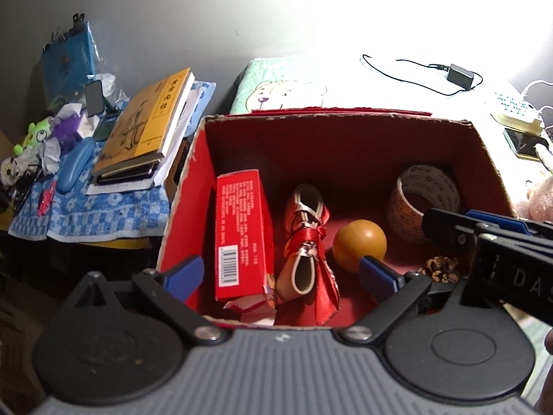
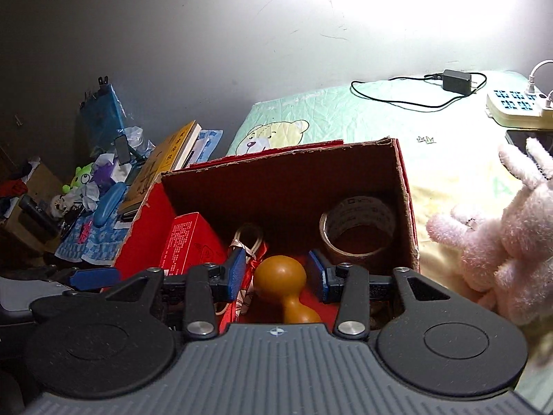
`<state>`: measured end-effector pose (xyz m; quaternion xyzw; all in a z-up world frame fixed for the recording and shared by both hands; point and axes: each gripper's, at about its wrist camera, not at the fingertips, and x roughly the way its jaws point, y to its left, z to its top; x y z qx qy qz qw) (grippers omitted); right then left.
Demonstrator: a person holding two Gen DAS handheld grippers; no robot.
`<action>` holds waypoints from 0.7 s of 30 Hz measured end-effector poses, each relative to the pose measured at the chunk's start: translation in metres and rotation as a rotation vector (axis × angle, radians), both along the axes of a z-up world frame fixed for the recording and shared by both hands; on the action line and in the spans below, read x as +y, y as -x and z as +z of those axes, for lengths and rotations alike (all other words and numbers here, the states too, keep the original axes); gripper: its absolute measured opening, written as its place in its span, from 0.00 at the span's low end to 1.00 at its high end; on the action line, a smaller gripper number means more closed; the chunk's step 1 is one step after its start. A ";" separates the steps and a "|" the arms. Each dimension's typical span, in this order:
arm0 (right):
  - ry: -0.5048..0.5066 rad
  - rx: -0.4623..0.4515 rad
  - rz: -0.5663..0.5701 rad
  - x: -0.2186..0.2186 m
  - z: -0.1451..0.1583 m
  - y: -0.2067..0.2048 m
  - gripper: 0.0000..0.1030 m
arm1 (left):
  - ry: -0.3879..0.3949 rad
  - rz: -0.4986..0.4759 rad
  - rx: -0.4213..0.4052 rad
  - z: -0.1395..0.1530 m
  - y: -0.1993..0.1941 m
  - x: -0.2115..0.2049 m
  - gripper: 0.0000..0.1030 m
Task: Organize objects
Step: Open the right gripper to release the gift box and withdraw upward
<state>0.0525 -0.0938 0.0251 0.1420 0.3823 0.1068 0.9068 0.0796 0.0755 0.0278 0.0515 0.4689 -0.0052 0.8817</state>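
The box sits open on the bed, and inside it, from its left wall to its right, lie a red carton, a red shoe, an orange gourd and a tape roll, with a pine cone near its front right corner. The left tongs hang wide open and empty over the box's near edge. The right tongs reach into the box, parted on either side of the gourd without touching it.
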 end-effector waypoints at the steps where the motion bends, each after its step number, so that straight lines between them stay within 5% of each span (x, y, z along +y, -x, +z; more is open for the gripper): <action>1: 0.004 -0.002 -0.006 0.000 0.001 0.002 0.42 | 0.004 -0.003 0.000 0.001 0.002 0.000 0.94; 21: 0.049 -0.027 -0.048 -0.006 0.008 0.033 0.47 | -0.016 -0.006 0.009 0.001 0.028 -0.015 0.97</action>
